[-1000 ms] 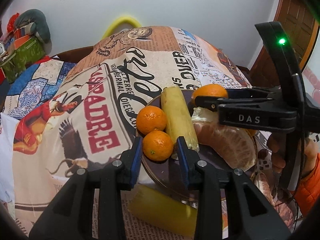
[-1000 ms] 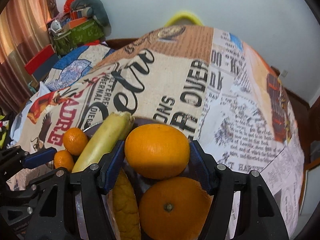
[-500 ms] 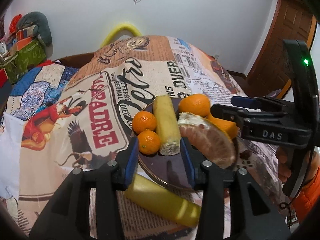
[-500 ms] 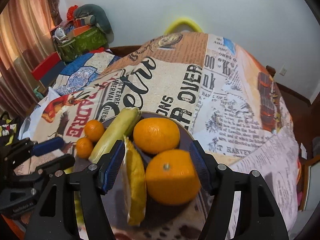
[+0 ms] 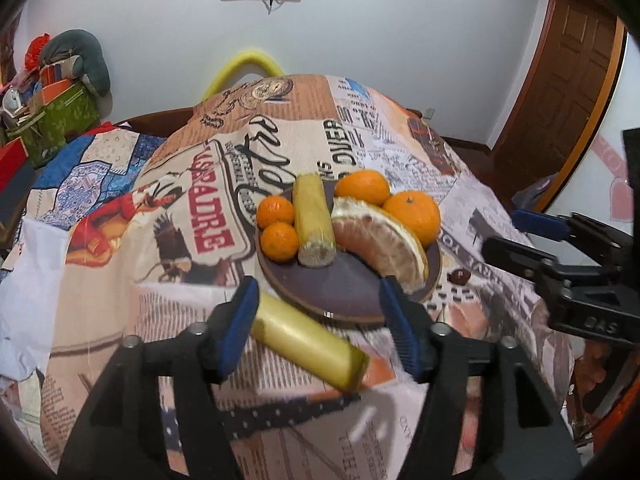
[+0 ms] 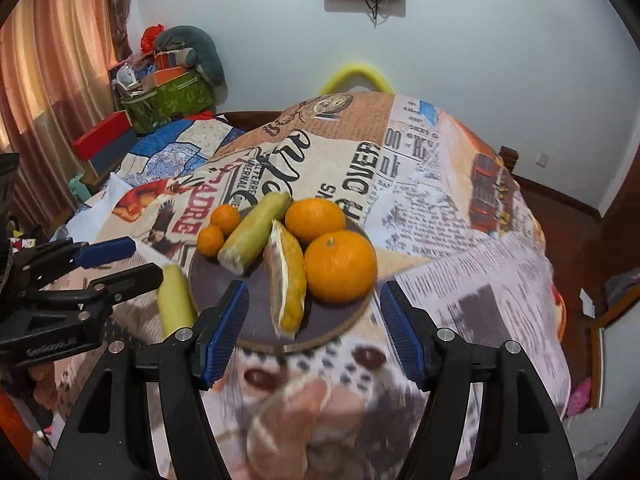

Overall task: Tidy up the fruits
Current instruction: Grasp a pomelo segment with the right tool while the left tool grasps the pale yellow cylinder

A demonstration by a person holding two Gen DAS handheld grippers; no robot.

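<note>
A dark round plate (image 5: 344, 284) (image 6: 224, 280) on the printed cloth holds two small tangerines (image 5: 276, 224) (image 6: 218, 228), a yellow-green corn cob (image 5: 314, 220) (image 6: 256, 232), a peeled pomelo wedge (image 5: 380, 236) (image 6: 288, 276) and two oranges (image 5: 412, 212) (image 6: 340, 266). A second yellow cob (image 5: 308, 344) (image 6: 174, 300) lies on the cloth in front of the plate. My left gripper (image 5: 322, 328) is open and empty, above that cob. My right gripper (image 6: 314, 330) is open and empty, at the plate's near edge.
Another peeled pomelo piece (image 6: 292, 412) lies blurred on the cloth below the right gripper. Two small dark red fruits (image 6: 370, 356) lie near the plate. Cluttered boxes (image 6: 168, 96) stand at the back left. A wooden door (image 5: 568, 80) is at the right.
Both grippers have pulled back and up from the plate. The left gripper's jaws have opened wider. The right gripper has let go of the orange, which now sits on the plate.
</note>
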